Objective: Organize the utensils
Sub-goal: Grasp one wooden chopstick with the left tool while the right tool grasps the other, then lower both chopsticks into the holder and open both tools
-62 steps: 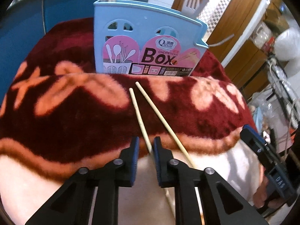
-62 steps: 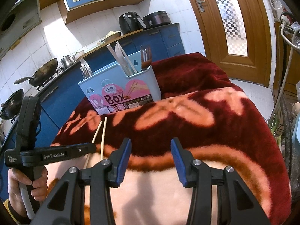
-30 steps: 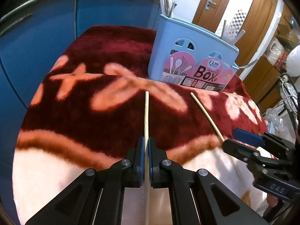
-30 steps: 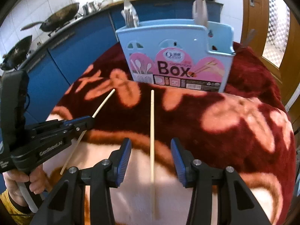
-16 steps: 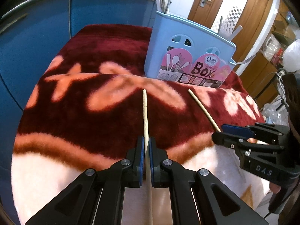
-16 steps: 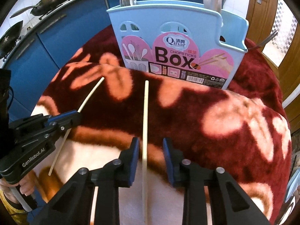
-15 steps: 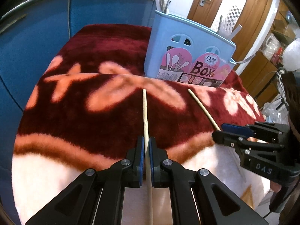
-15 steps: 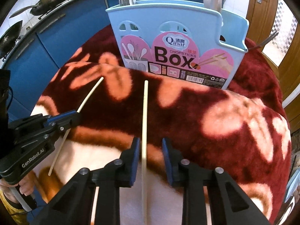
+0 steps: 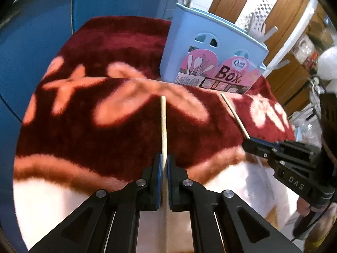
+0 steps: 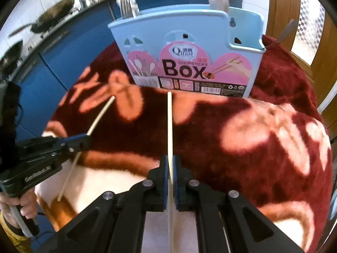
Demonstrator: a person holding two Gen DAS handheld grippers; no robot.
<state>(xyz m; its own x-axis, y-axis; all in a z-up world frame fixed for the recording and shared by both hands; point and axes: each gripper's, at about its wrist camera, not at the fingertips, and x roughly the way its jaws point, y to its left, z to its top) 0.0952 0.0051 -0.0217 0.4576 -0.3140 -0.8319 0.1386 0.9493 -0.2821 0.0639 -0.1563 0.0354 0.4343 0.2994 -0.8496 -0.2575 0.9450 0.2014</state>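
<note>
Now right gripper (image 10: 170, 168) has closed onto its chopstick (image 10: 169, 122), left gripper (image 9: 164, 164) still clamping another chopstick (image 9: 163, 126).

Open blanket (image 10: 242, 126) ahead, utensil box (image 10: 189, 48) blocking beyond

Both views are bright and strongly saturated, with daylight entering through the glazed door (image 10: 305, 21) at the upper right, which is blown out to white. The fisheye lens bends everything near the rim, and black vignette fills the corners. The red blanket (image 9: 118, 126) looks smeared and soft (motion blur, most of all at the frame edges), while the blue utensil box (image 10: 189, 48) in the centre stays fairly sharp. The pale lower blanket is overexposed, with little texture
</note>
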